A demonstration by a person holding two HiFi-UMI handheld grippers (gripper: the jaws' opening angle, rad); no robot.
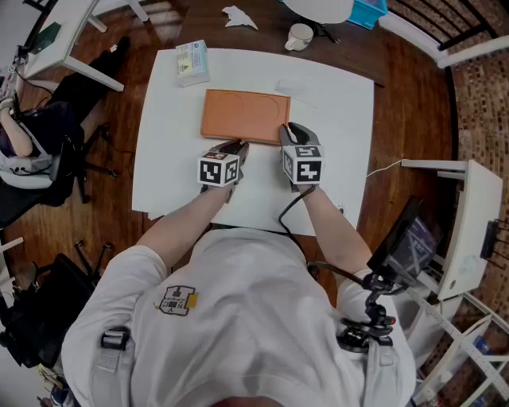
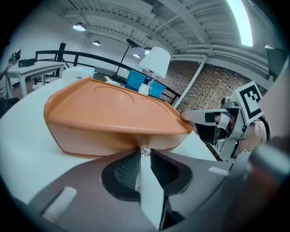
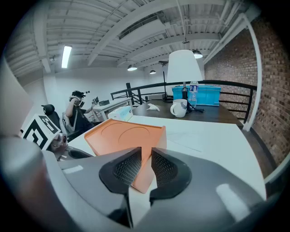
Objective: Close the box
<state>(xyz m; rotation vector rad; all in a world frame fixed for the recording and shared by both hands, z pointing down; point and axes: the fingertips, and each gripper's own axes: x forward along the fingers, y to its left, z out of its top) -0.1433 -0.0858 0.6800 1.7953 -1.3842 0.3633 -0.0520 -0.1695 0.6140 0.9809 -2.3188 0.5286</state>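
An orange box (image 1: 245, 115) lies flat on the white table (image 1: 338, 119) with its lid down. My left gripper (image 1: 238, 145) is at the box's front edge near its left corner. In the left gripper view its jaws meet at the tips (image 2: 144, 150), right against the box (image 2: 113, 113) under the lid's rim. My right gripper (image 1: 291, 129) is at the box's front right corner. There its jaws (image 3: 146, 152) stand shut to a thin slit, with the corner of the box (image 3: 129, 136) showing just beyond and below them. Nothing is held.
A small pale carton (image 1: 192, 62) sits at the table's far left corner. Behind the table a dark desk carries a white mug (image 1: 300, 36), a lamp (image 1: 318, 8) and a blue bin (image 1: 367, 11). A seated person (image 1: 16, 135) is off to the left.
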